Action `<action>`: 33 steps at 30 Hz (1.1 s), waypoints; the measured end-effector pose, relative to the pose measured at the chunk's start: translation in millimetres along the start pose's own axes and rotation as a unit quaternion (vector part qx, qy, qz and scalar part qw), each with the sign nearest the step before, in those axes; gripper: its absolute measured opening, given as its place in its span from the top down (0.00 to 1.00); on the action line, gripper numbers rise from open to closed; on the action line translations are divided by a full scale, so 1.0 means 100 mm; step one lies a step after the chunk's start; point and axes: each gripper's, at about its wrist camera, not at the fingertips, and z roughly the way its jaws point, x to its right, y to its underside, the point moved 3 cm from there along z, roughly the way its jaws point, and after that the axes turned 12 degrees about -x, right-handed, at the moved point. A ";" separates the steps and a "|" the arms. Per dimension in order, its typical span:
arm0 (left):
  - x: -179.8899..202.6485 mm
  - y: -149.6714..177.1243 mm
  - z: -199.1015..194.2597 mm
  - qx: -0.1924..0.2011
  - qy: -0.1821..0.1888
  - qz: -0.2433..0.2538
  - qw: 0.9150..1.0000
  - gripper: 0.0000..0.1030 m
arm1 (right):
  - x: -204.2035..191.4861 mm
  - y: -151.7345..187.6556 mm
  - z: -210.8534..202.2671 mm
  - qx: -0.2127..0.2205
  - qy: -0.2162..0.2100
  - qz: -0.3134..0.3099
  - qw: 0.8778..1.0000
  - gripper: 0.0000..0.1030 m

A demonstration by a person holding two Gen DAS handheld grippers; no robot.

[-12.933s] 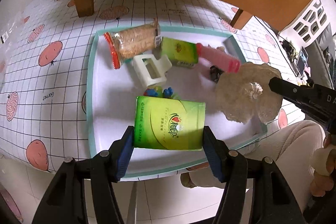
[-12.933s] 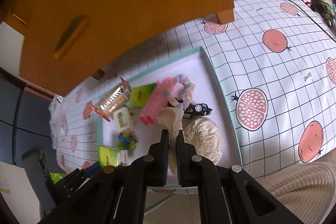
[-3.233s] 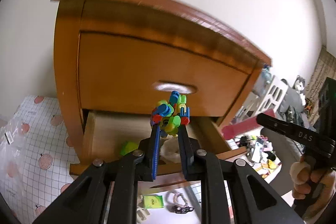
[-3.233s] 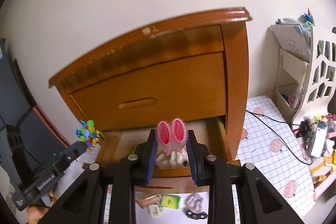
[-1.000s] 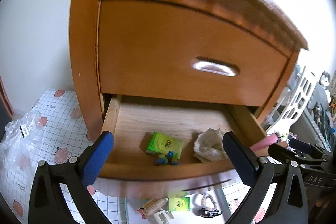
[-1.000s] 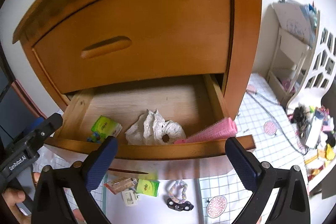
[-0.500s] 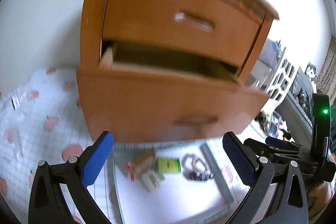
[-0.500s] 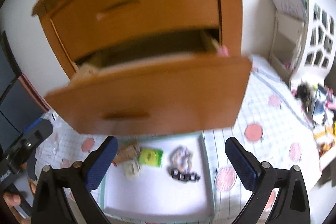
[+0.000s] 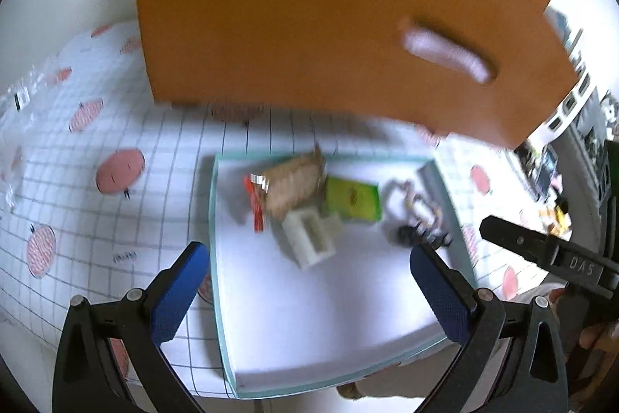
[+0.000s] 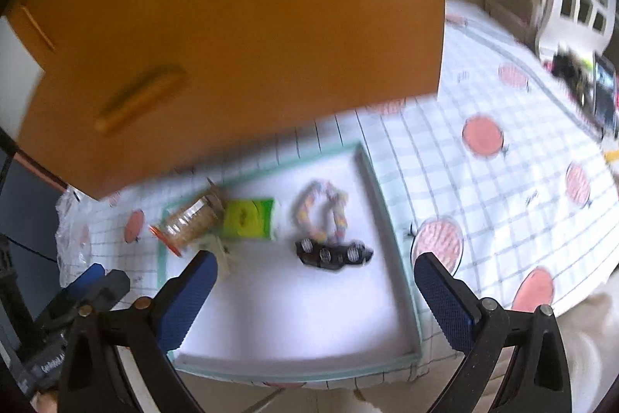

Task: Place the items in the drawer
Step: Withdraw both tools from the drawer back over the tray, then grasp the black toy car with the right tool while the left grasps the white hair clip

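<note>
Drawer (image 9: 309, 6) overhangs tray (image 9: 216, 258) holding five items: one each.

Gridded mat (image 9: 162, 180) with red fruit prints, covering floor.
Directly on it: teal-rimmed white tray (image 9: 215, 258) (image 10: 402, 281) by the cabinet; crinkled clear bag (image 10: 67, 239) off left.

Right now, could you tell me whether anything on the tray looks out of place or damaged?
Nothing stands out. The cracker packet, green box, white holder, rope ring and toy car lie loose but intact in the tray. Motion blur hides fine detail.
</note>
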 end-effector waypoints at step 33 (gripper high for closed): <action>-0.03 -0.32 1.01 -0.082 -0.011 -0.041 0.996 0.13 | 0.16 -0.24 1.14 -0.095 0.017 0.031 0.995 0.03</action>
